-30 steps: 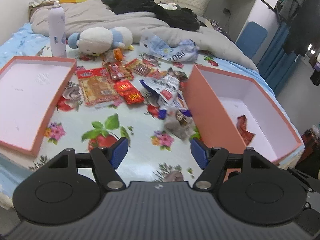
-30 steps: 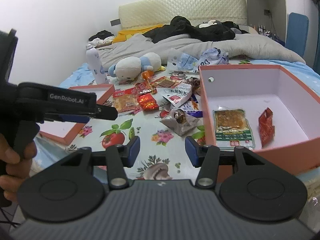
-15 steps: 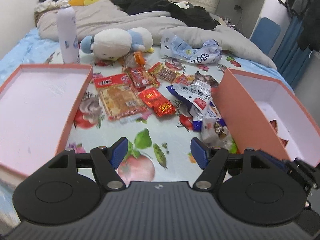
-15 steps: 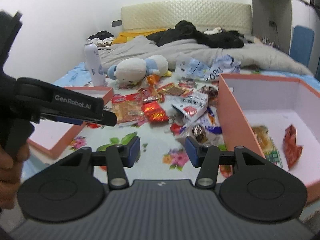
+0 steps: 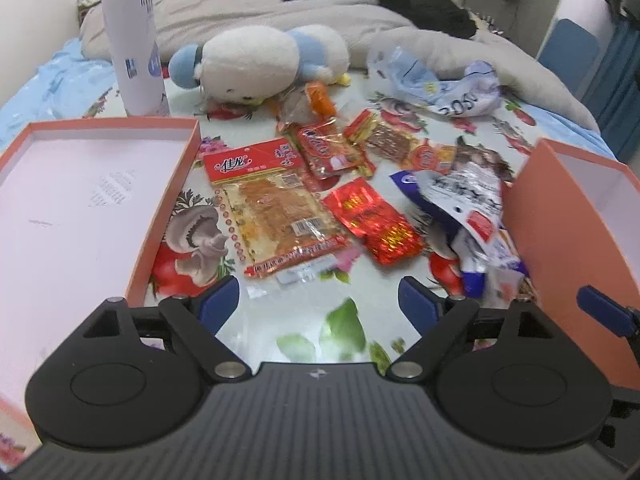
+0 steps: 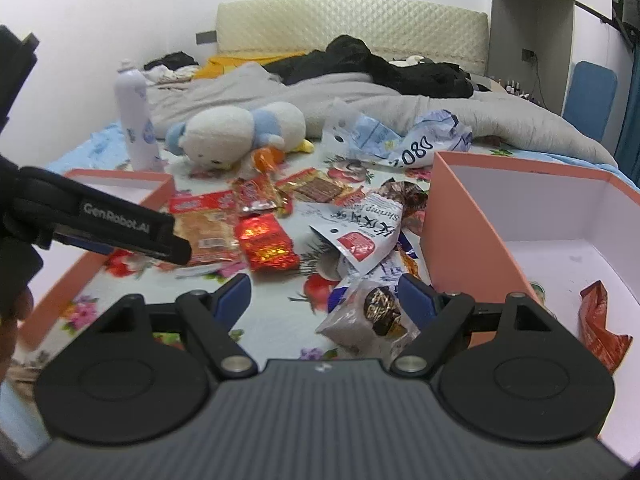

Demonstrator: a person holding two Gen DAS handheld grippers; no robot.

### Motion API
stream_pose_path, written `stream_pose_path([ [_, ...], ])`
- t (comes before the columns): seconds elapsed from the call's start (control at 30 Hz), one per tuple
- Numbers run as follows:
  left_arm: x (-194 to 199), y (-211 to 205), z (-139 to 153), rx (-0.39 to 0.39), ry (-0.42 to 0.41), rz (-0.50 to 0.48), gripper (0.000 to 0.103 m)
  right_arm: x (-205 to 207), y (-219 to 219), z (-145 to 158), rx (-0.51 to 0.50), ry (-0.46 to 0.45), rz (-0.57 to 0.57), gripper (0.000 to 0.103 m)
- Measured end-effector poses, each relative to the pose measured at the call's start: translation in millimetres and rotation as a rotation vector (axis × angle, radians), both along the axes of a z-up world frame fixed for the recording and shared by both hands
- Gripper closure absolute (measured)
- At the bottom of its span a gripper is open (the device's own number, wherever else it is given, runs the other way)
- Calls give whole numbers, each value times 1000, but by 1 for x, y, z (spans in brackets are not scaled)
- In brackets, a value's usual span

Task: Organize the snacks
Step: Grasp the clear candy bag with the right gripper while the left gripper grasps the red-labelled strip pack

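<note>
Several snack packets lie on a floral cloth between two orange boxes. A large clear tofu packet with a red header (image 5: pixel 272 204) and a shiny red packet (image 5: pixel 372 220) lie just ahead of my left gripper (image 5: pixel 318 300), which is open and empty. A white shrimp-snack bag (image 6: pixel 360 232) and a clear bag with a dark sweet (image 6: pixel 372 316) lie by my right gripper (image 6: pixel 324 292), also open and empty. The right box (image 6: pixel 460 216) holds a red packet (image 6: pixel 600 324). The left box (image 5: pixel 168 200) shows only its pink floor.
A white spray bottle (image 5: pixel 134 40) and a white-and-blue plush toy (image 5: pixel 256 60) stand behind the snacks. A crumpled blue-white bag (image 5: pixel 444 88), a grey duvet and dark clothes lie further back. The left gripper's body (image 6: pixel 100 220) crosses the right wrist view.
Both grippers have moved forward and lower toward the snack pile. The left one has come in over the tofu and red packets. Both stay open.
</note>
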State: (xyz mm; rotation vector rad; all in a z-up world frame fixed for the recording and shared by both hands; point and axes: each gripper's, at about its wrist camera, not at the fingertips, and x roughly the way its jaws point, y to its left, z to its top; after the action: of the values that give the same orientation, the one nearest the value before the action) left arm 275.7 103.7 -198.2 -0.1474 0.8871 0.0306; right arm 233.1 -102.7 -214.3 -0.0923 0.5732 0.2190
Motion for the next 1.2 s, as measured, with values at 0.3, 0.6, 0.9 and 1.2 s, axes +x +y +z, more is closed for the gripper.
stream_pose_path([
  [0.3,62,19,-32,-32,14,83,13,24,13,-31,-180,40,14,22],
  [0.6,98,1,-65,82,54,29,13,42,8,-50,-172,151,22,21],
  [0.9,92,-2,-72,133,22,10,19,46,9,-51,-177,139,8,40],
  [1.2,77,-4,-66,123,10,-28,47,42,5,-41,-146,155,20,57],
])
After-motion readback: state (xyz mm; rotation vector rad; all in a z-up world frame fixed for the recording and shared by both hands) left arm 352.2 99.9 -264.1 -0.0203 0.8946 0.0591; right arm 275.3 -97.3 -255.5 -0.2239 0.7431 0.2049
